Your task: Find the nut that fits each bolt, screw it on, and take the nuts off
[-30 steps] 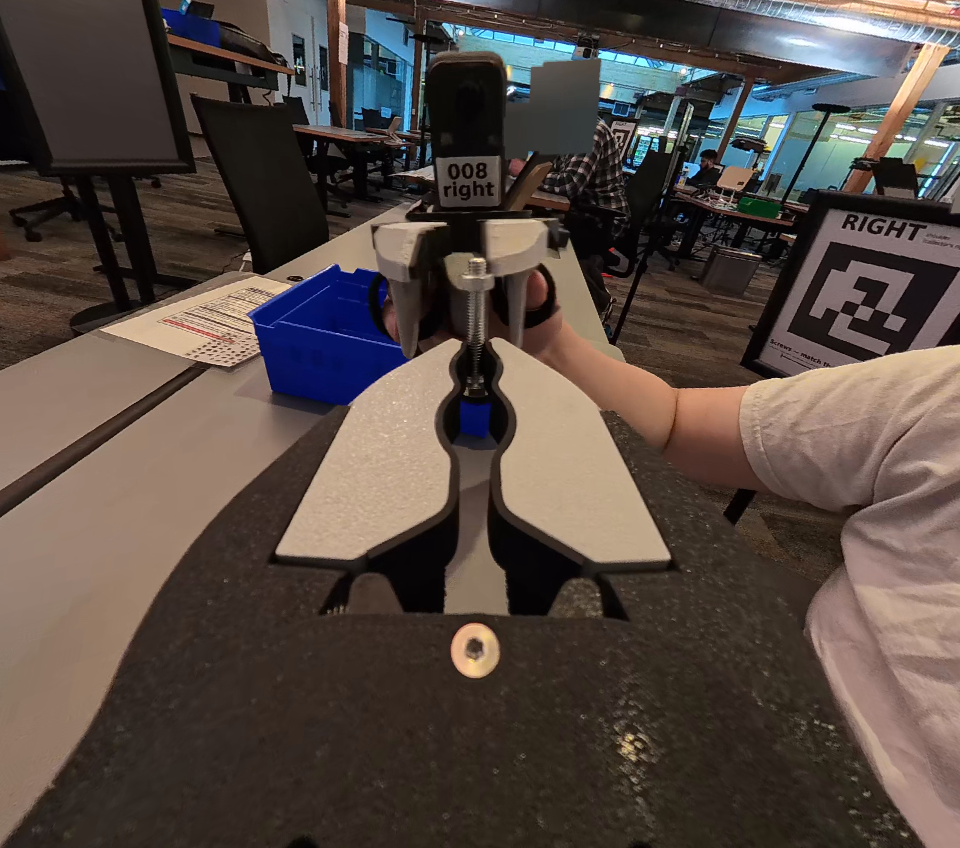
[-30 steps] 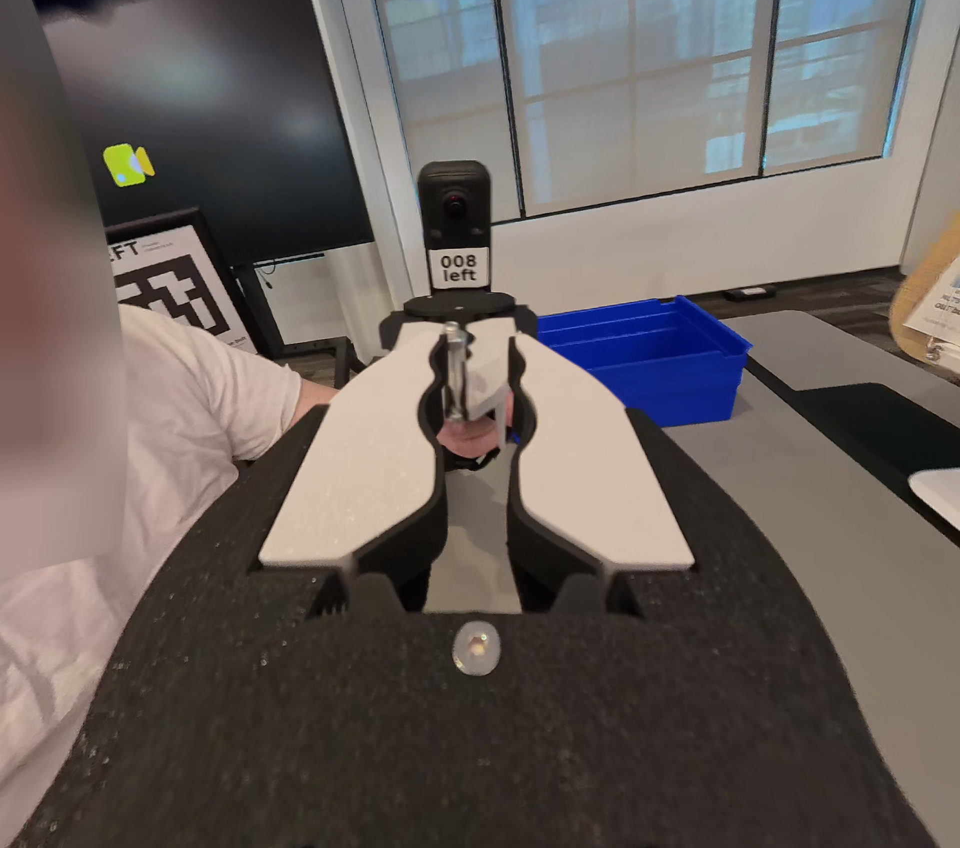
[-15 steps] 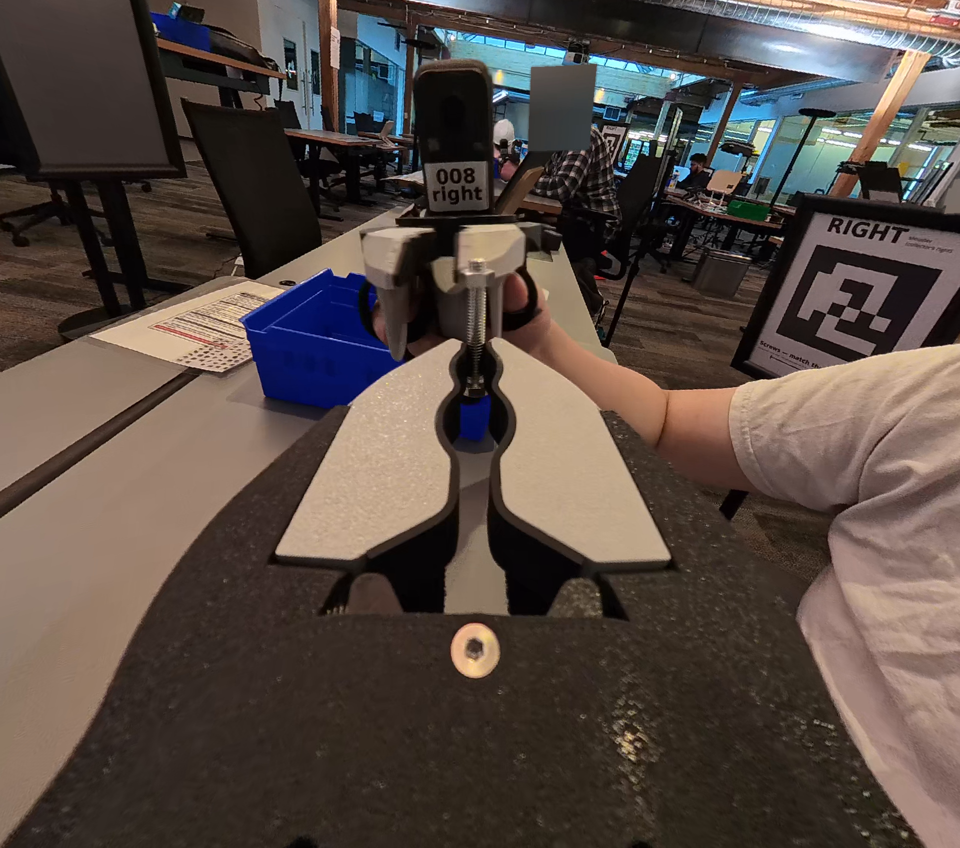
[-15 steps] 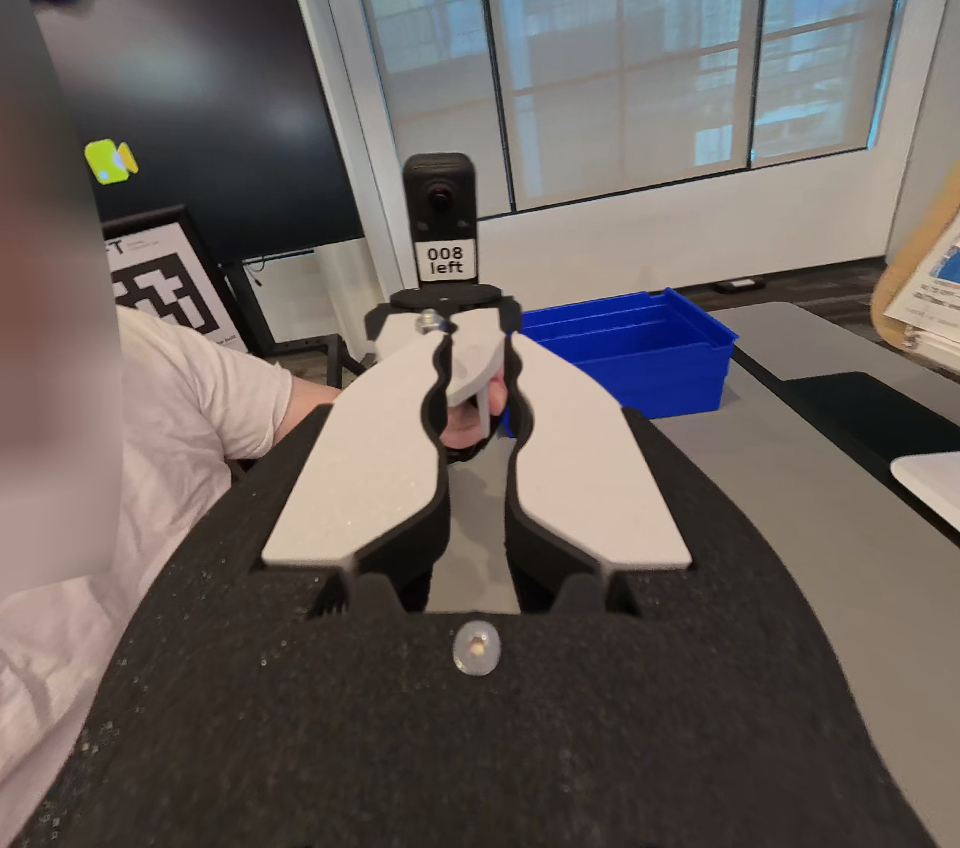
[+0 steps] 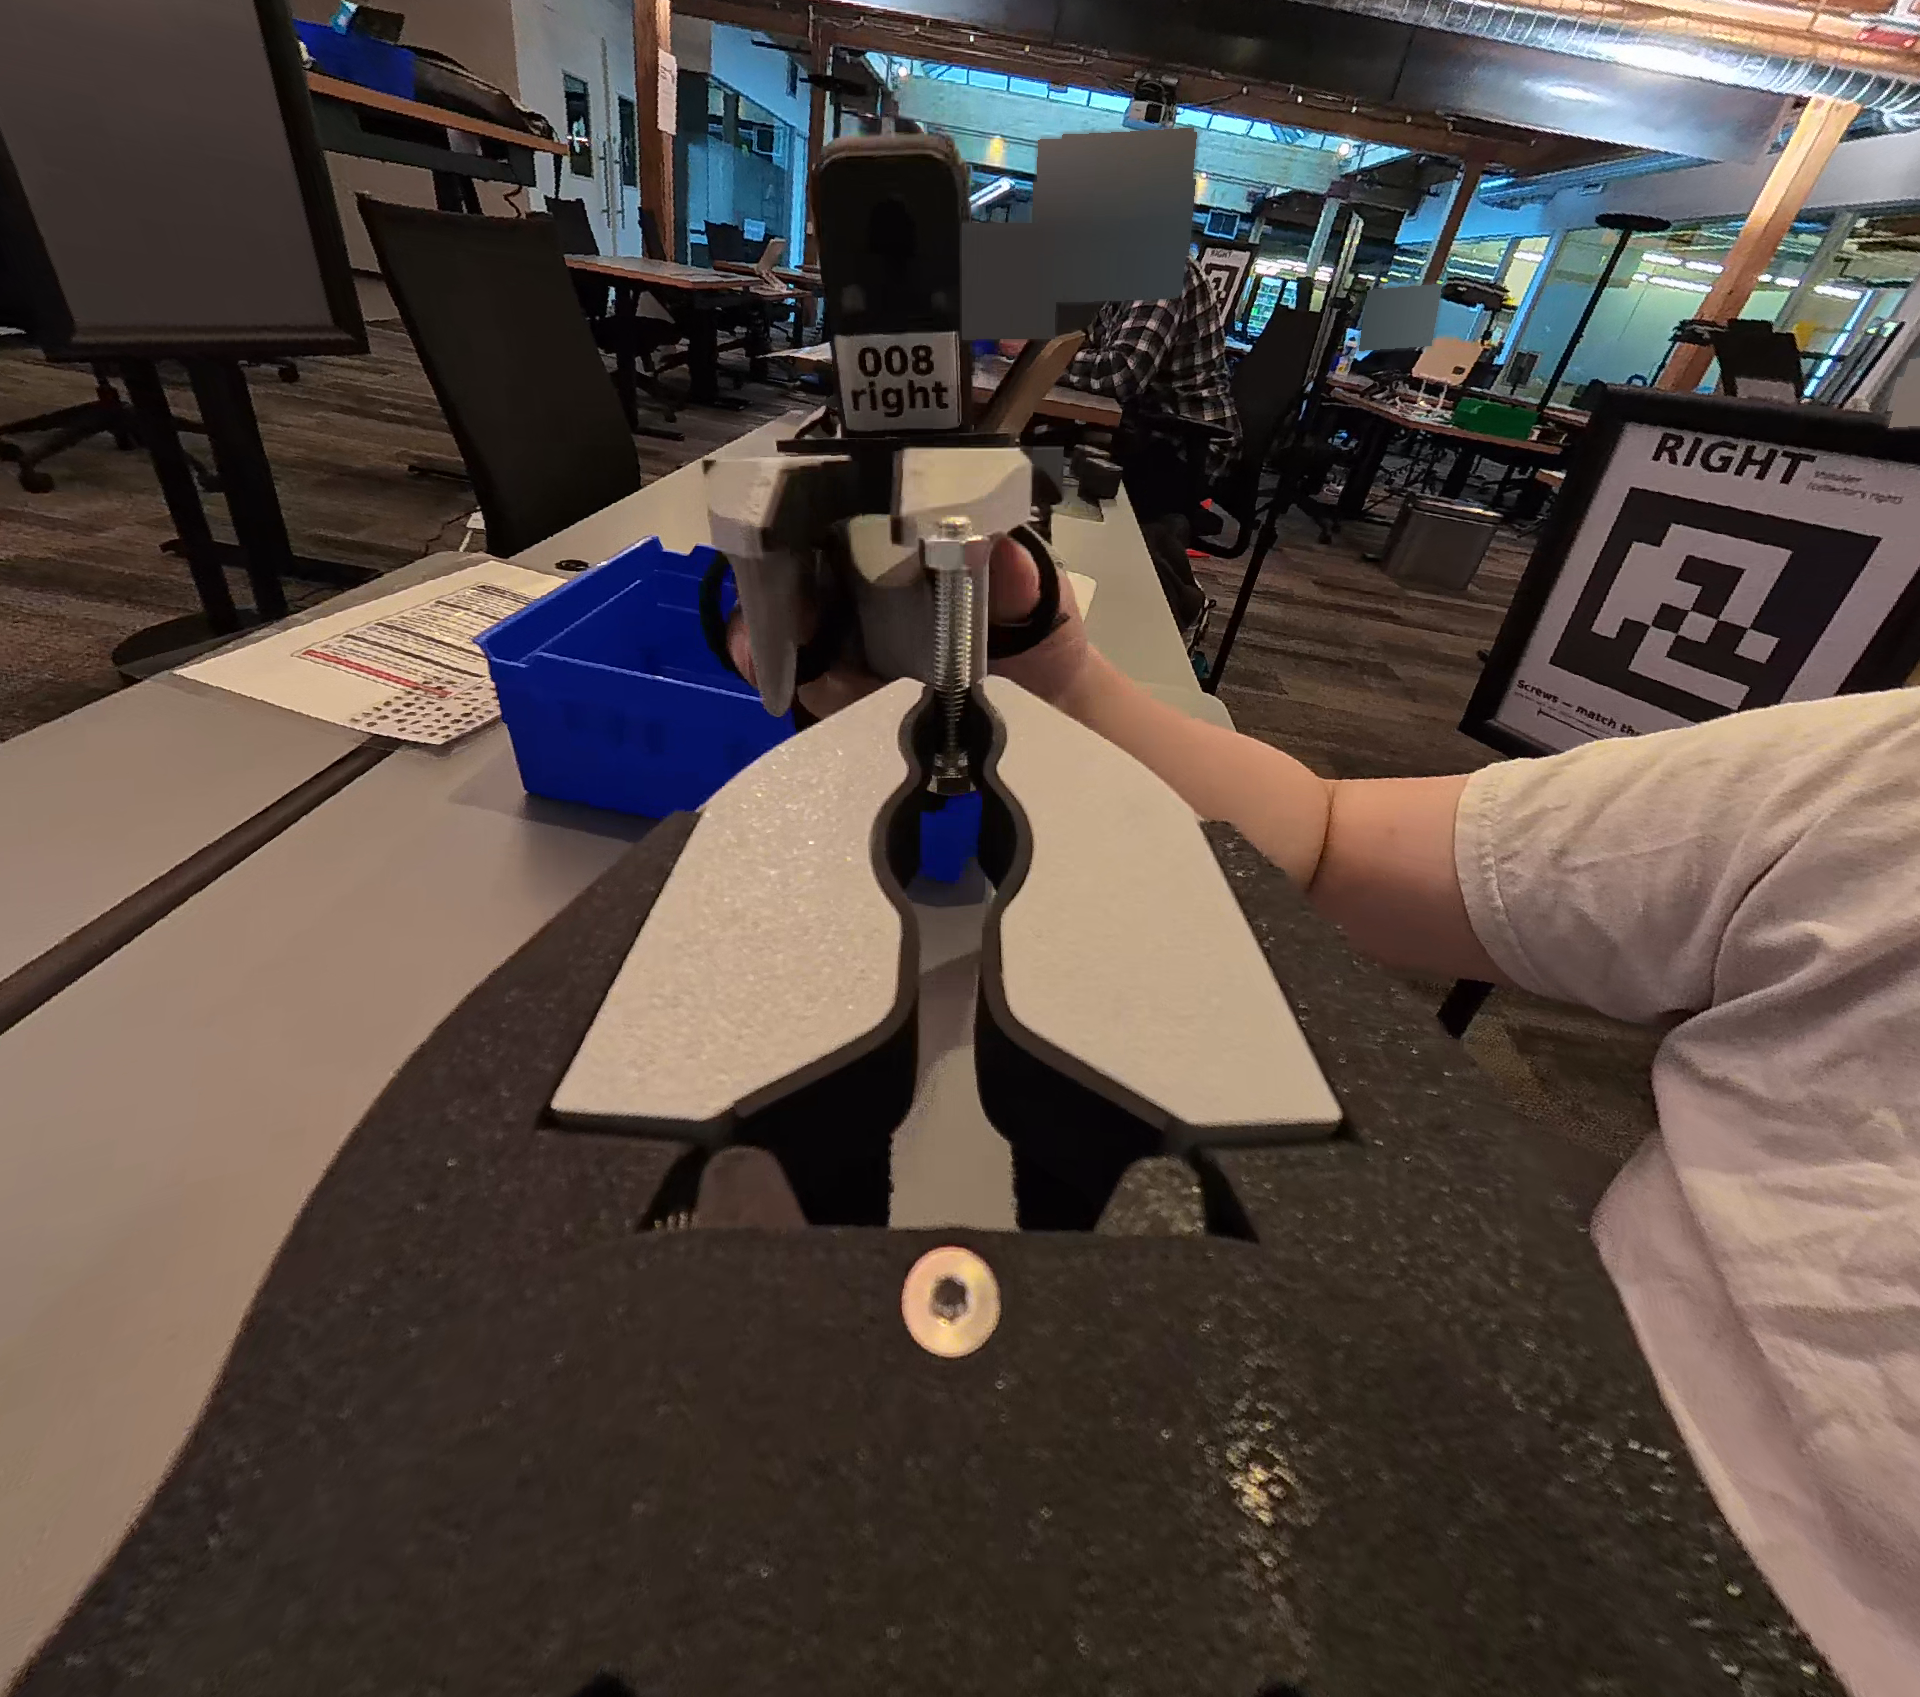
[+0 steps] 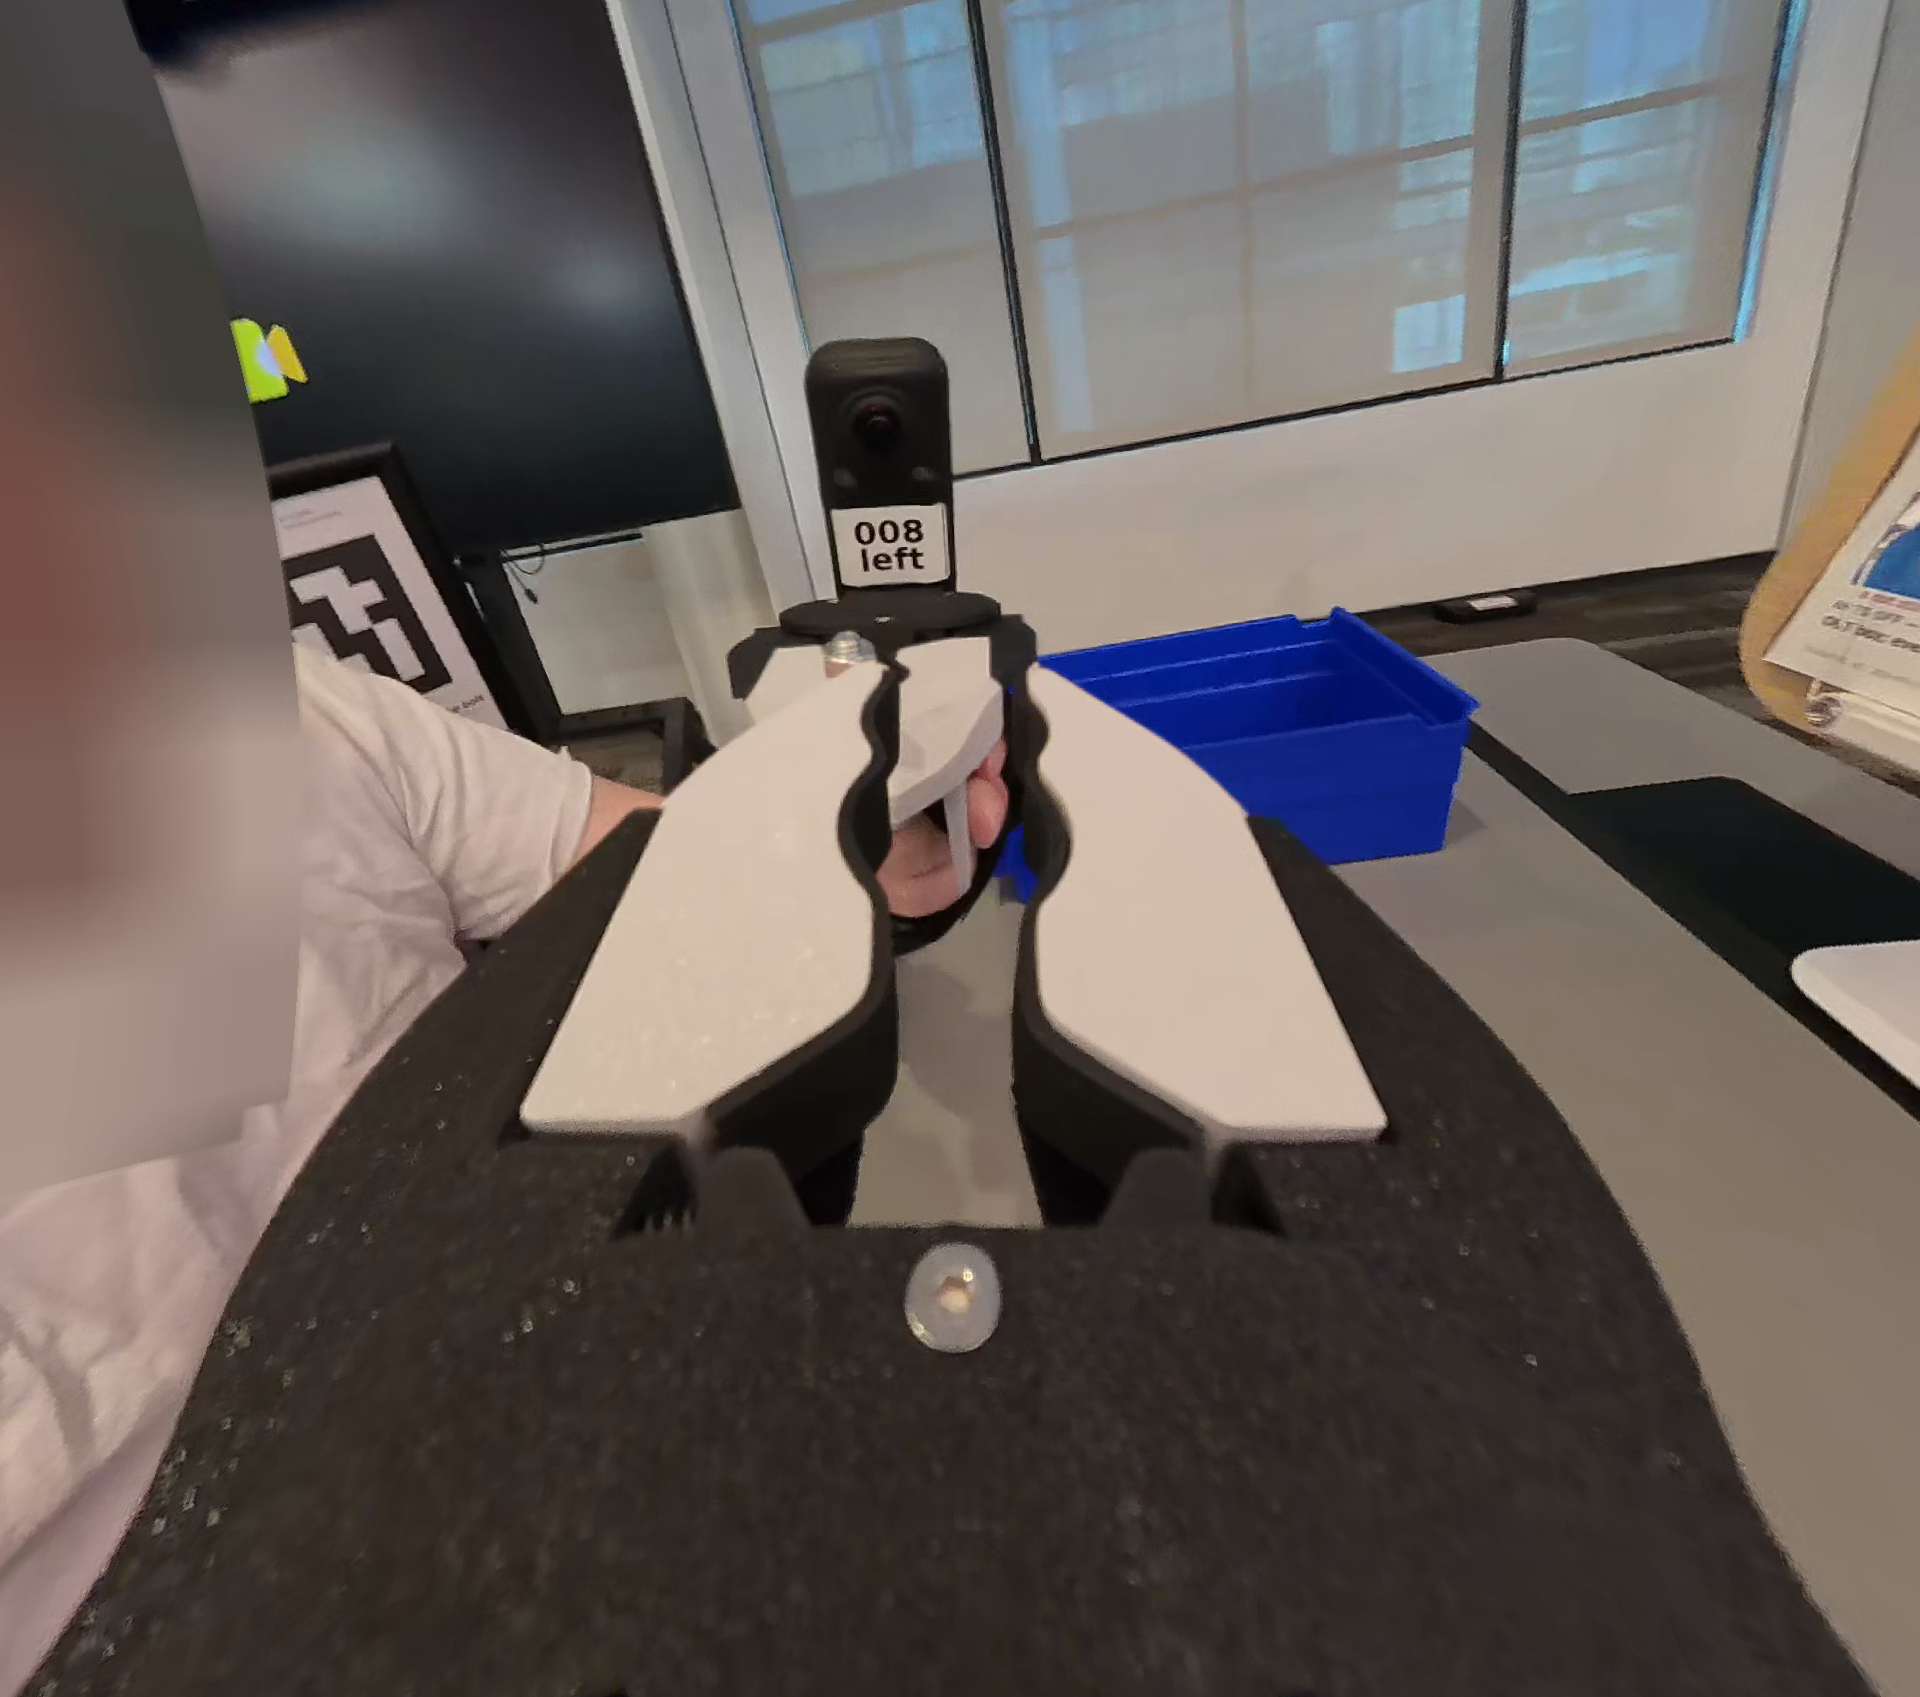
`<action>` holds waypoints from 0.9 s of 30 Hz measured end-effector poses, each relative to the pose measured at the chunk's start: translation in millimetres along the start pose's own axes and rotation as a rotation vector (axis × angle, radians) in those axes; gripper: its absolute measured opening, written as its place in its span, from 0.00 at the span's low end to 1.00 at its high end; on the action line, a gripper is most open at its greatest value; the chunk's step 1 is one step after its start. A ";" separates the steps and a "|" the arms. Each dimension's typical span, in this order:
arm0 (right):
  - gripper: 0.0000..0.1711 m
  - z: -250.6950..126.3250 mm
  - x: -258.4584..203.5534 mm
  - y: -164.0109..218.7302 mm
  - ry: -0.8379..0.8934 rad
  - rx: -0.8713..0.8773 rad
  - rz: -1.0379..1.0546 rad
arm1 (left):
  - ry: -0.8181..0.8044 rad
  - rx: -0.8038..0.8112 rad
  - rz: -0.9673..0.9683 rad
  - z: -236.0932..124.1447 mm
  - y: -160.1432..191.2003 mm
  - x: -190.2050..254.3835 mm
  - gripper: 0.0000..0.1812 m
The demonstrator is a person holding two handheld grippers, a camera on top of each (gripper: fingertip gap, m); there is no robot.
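The two grippers are facing each other above the grey counter (image 5: 208,972), tip to tip.

In the left wrist view, the left gripper (image 5: 951,717) is holding its fingers narrow, closing on the lower end of a threaded bolt (image 5: 954,619). A small nut (image 5: 948,772) is sitting on the thread right in the gap between the tips. The bolt is standing nearly upright in this view, its hex head at the top, lying against the right gripper (image 5: 862,598), whose fingers are standing apart; whether they are pinching the head I cannot tell. A hand (image 5: 1023,608) is gripping that tool from behind.

In the right wrist view, the right gripper (image 6: 951,712) is showing its fingers slightly parted, with one finger of the left gripper (image 6: 940,738) lying in the gap. Only the bolt's (image 6: 847,648) end is peeking out above the left finger; the grip itself is hidden.

A blue bin (image 5: 613,691) is resting on the counter behind the tools, just left of the bolt in the left view and to the right (image 6: 1299,733) in the other. A printed sheet (image 5: 384,660) is lying beside it.
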State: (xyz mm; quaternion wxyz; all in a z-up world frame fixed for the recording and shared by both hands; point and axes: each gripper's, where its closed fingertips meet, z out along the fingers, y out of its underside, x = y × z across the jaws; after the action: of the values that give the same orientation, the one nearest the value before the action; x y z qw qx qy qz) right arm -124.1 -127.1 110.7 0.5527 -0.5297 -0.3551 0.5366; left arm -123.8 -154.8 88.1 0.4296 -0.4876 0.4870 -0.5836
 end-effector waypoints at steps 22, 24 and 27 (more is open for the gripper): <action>0.15 12.5 -18.0 4.6 -0.054 -0.025 -0.059 | 0.008 -0.011 0.003 2.2 2.4 3.2 0.02; 0.15 6.0 -13.1 1.9 -0.060 -0.009 -0.030 | 0.002 -0.007 0.004 1.7 1.3 2.9 0.02; 0.12 -2.5 -1.7 -3.6 -0.020 0.027 -0.002 | 0.004 -0.006 0.007 0.7 0.2 2.9 0.02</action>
State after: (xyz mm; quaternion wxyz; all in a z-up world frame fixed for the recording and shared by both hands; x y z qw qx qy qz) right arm -121.3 -128.8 114.0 0.5568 -0.5165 -0.3537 0.5460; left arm -123.5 -157.8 88.4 0.4291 -0.4860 0.4914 -0.5815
